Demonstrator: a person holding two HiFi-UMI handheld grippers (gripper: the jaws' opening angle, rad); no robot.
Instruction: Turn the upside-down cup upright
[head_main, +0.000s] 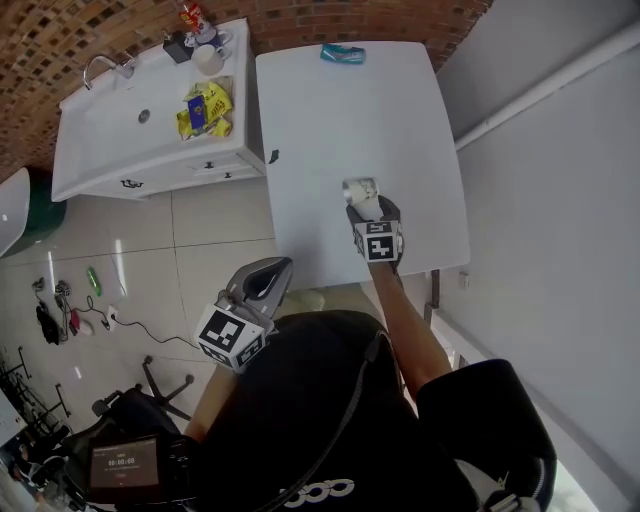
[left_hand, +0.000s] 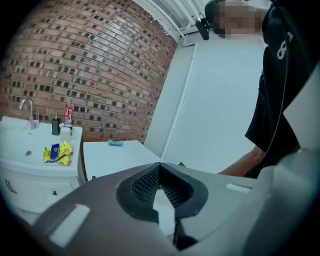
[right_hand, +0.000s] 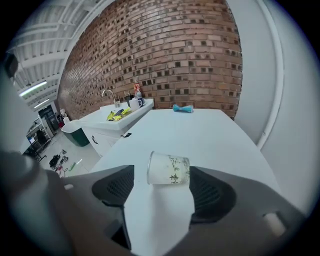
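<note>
A white paper cup (right_hand: 169, 169) with dark print lies on its side on the white table (right_hand: 210, 135), rim to the left. It sits at the tips of my right gripper (right_hand: 162, 172), whose jaws stand open on either side of it, and neither pad presses on it. In the head view the cup (head_main: 360, 188) lies just beyond the right gripper (head_main: 366, 207), near the table's (head_main: 330, 120) front right part. My left gripper (head_main: 266, 283) hangs off the table's front left corner, above the floor. Its jaws meet at the tips (left_hand: 160, 166) with nothing between them.
A teal packet (head_main: 343, 53) lies at the table's far edge. A white sink unit (head_main: 110, 130) stands left of the table with yellow packets (head_main: 205, 108), a mug (head_main: 208, 60) and bottles. A grey wall runs along the right. Cables and tools lie on the tiled floor (head_main: 60, 310).
</note>
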